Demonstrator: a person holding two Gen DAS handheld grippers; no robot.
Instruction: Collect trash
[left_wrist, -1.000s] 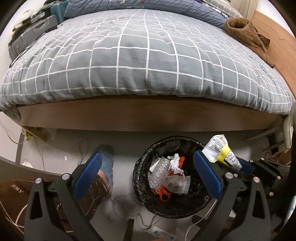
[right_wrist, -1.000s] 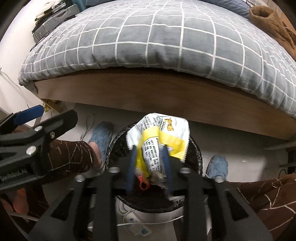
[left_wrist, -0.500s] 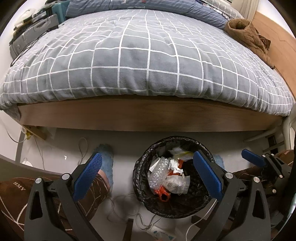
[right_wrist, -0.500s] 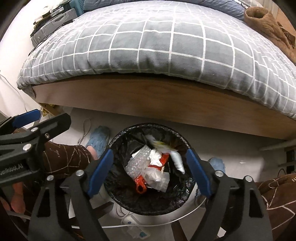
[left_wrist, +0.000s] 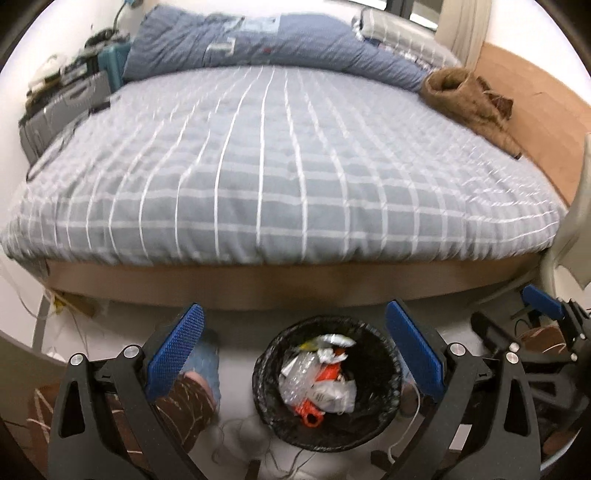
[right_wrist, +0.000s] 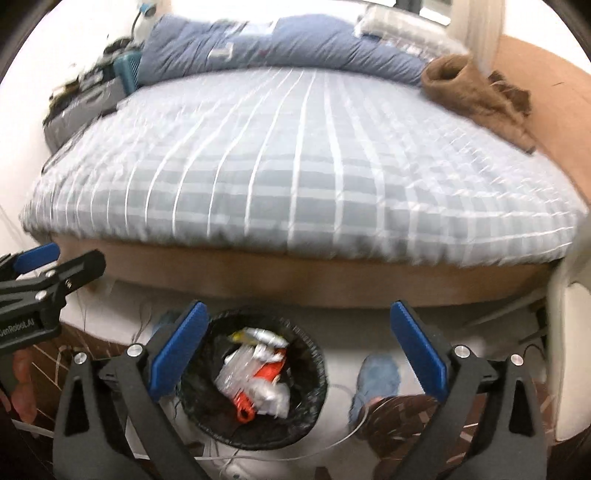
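A round bin with a black liner (left_wrist: 260, 384) stands on the floor in front of the bed. It holds crumpled clear plastic (left_wrist: 295, 376), an orange piece (left_wrist: 314, 408) and a white-and-yellow wrapper (left_wrist: 325, 341) on top at the far side. My left gripper (left_wrist: 293, 310) hangs open above the bin with nothing between its blue pads. In the right wrist view the bin (right_wrist: 321, 373) lies low and left of centre, the wrapper (right_wrist: 255, 336) inside it. My right gripper (right_wrist: 298, 308) is high above it, its jaws opening wide and empty.
A bed with a grey checked cover (left_wrist: 280, 177) fills the far side; a blue quilt (left_wrist: 258, 40) and a brown garment (left_wrist: 469, 99) lie on it. A person's brown trouser legs and blue slippers (right_wrist: 378, 376) flank the bin. Cables (left_wrist: 236, 435) trail on the floor.
The right gripper opened and the white-and-yellow wrapper fell into the bin. Both grippers then rose, so the bin looks smaller and more of the bed shows.
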